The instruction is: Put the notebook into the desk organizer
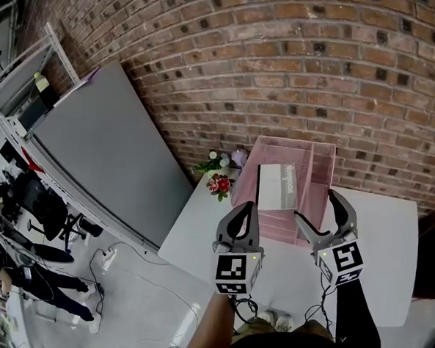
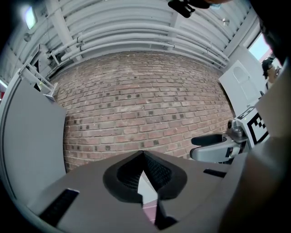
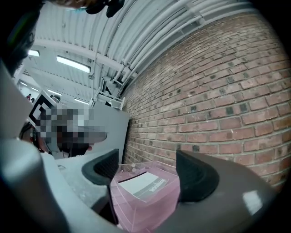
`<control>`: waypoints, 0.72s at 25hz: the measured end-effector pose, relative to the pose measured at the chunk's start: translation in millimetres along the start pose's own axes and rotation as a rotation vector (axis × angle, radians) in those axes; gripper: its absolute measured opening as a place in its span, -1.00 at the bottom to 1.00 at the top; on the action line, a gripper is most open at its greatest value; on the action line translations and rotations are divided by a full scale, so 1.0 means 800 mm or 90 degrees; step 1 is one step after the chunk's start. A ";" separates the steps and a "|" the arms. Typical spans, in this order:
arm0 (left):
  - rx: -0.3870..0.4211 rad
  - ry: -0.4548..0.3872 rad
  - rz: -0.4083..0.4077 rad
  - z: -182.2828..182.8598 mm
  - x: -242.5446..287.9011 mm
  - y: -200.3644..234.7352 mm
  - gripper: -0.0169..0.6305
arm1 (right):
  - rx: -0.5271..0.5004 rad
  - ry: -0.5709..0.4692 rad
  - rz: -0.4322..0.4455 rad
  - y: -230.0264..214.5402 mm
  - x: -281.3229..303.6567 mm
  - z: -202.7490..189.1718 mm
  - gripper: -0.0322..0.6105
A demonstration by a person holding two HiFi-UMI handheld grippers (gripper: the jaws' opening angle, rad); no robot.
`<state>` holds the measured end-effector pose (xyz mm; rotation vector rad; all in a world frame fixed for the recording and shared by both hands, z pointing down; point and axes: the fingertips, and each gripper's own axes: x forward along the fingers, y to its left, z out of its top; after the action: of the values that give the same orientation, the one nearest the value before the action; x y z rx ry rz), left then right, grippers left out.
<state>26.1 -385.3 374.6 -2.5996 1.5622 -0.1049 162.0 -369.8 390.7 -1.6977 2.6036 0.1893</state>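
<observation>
The notebook (image 1: 279,186) is seen inside the pink desk organizer (image 1: 316,179). Only the gripper views settle the jaws: the left gripper (image 2: 143,154) is pinched together and empty, the right gripper (image 3: 148,170) is spread wide and empty.

Grey left gripper (image 1: 246,208), right gripper (image 1: 316,205); black pads (image 3: 198,178); checkered marker cubes (image 1: 234,272); dark sleeve (image 1: 360,319).

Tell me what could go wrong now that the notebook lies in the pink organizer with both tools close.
1. The open right tool frames the organizer; pushing forward or closing might shove it against the brick wall.
2. The flowers sit just left of the organizer by the table edge; a sideways swing of the shut left tool could knock them off.
</observation>
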 end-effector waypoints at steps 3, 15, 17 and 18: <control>0.001 0.003 0.003 0.001 -0.001 -0.004 -0.92 | 0.001 0.001 0.010 0.002 -0.001 0.000 0.31; 0.003 0.002 -0.006 0.002 0.000 -0.018 -0.92 | 0.002 0.009 0.020 0.001 -0.002 -0.005 0.26; 0.005 0.002 -0.008 0.004 -0.001 -0.019 -0.92 | -0.006 0.010 0.028 0.005 -0.001 -0.002 0.23; 0.005 0.001 -0.009 0.004 -0.002 -0.019 -0.92 | -0.011 0.011 0.031 0.007 -0.001 -0.001 0.14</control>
<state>39.1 -376.7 373.2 -2.6050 1.5414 -0.1144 156.9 -367.0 391.7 -1.6498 2.6646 0.2001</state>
